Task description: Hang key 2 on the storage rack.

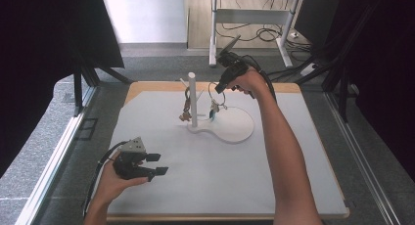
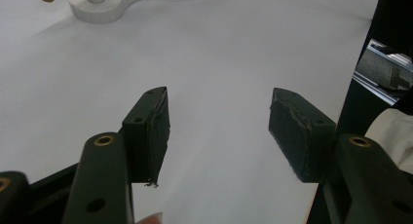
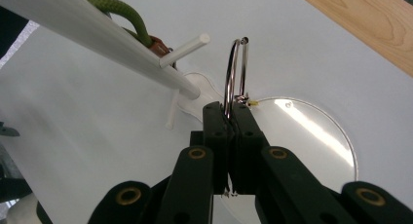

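The right gripper (image 3: 229, 114) pinches a metal key ring (image 3: 234, 70) in the air just beside the white peg stand (image 1: 192, 100), not yet hung on a peg, while the left gripper (image 1: 155, 165), wide and empty, rests well apart from the stand, near the table edge.

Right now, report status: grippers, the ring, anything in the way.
Right gripper shut on metal ring, held up beside the white stand. Left gripper open, nothing between its jaws, low over the table. Stand's peg close beside the ring.
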